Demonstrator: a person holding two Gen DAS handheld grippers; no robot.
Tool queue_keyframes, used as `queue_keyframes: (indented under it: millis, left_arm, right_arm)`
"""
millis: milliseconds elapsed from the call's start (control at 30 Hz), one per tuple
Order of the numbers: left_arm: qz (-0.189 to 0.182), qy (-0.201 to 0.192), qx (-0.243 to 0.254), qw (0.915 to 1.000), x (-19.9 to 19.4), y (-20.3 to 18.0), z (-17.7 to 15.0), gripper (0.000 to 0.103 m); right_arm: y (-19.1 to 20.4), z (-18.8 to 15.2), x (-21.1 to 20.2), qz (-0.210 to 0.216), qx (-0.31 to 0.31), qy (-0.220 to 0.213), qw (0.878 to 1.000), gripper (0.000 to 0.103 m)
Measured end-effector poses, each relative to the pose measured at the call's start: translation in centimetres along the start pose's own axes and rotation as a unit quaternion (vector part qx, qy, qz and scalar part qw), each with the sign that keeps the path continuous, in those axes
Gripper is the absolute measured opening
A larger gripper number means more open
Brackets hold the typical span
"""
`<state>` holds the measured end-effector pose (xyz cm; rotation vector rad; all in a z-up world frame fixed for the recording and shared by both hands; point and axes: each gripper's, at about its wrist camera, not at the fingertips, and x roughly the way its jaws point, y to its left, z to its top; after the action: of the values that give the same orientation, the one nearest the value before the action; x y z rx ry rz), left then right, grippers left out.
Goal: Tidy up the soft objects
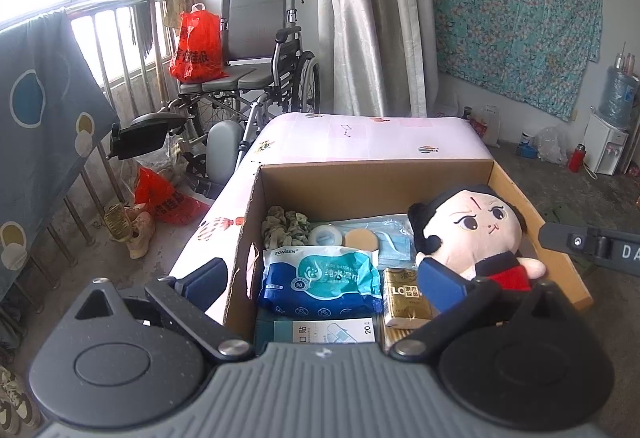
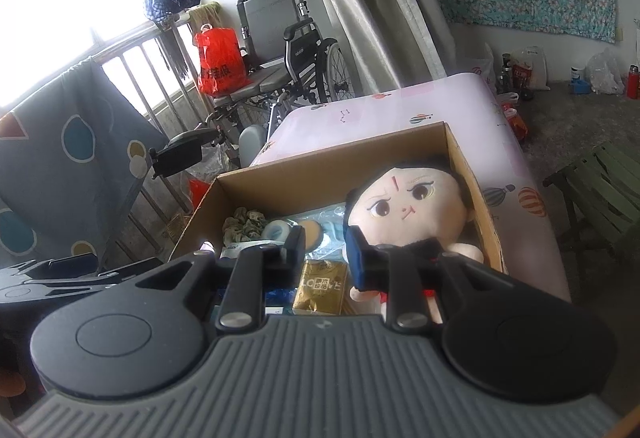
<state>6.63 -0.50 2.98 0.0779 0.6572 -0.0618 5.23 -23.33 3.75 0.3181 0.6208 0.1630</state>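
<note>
Plush doll [image 2: 404, 214] lies in cardboard box [image 2: 460, 154], right side — light, squashy, non-fragile; grip torso, not head. Right gripper [image 2: 324, 258] fingers apart beside doll; left gripper [image 1: 324, 278] wide open.

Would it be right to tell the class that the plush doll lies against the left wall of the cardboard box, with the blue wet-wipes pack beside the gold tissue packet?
Not quite. The plush doll lies against the right wall of the cardboard box, as the left wrist view shows. The rest holds: the blue wet-wipes pack sits beside the gold tissue packet.
</note>
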Motion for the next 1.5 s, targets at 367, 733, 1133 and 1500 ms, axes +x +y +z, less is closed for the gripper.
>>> queue_keyframes:
  millis: [367,733,1133,1500]
  left_arm:
    - [0.002,0.009,0.014,0.9999,0.8,-0.9,-0.4,0.103]
    - [0.001,0.017,-0.005,0.9998,1.5,0.0,-0.6,0.103]
    - [0.009,0.008,-0.001,0.9999,1.3,0.1,-0.6,0.103]
    - [0.009,0.01,-0.005,0.9999,1.3,0.3,-0.7,0.103]
  right_arm:
    - [-0.1,-0.1,1.2,-0.005,-0.003,0.011,1.0,0.023]
    - [-0.2,-0.4,2.0,-0.007,-0.016,0.018,1.0,0.023]
    - [-0.3,-0.4,2.8,-0.006,-0.025,0.025,0.999,0.024]
    - [-0.4,-0.6,3.2,-0.008,-0.027,0.028,0.999,0.025]
